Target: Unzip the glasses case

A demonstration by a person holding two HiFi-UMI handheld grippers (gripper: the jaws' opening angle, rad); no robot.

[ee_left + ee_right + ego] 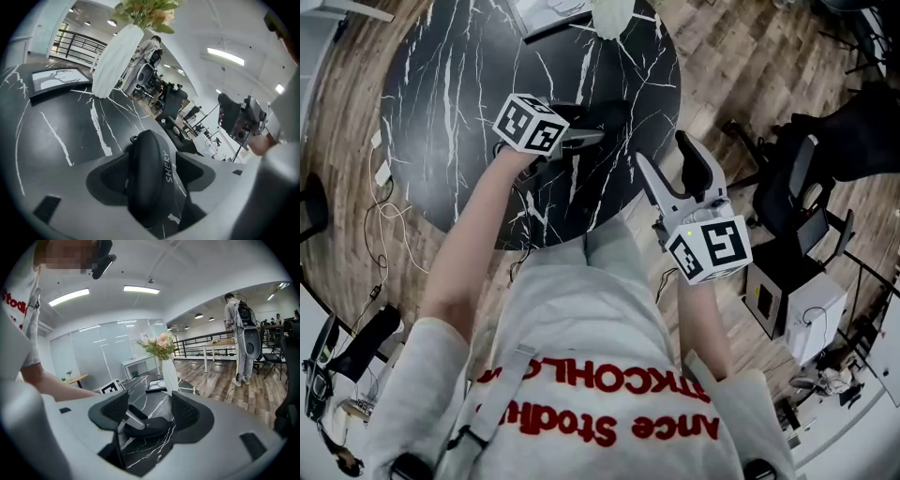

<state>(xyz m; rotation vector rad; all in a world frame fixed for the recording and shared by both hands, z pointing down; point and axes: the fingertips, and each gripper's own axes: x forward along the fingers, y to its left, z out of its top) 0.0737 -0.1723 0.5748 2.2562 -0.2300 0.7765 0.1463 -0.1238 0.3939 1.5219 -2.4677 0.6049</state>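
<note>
My left tongs [151, 174] are spread, and the black glasses case [149, 152] stands between their pads. The pad on the left of the left gripper view sits right against the case. The other pad is apart from it, with a strip of surface showing in the gap, so nothing is pinched. My right tongs [147, 411] are spread wide and empty, held off the edge of the surface and aimed toward the case [146, 426]. In the head view the case [605, 116] lies on the round black marble surface [459, 94], toward the edge nearest me. Farther back on it stand a white ribbed vase [115, 61] of flowers and a dark framed picture [56, 80] lying flat.
</note>
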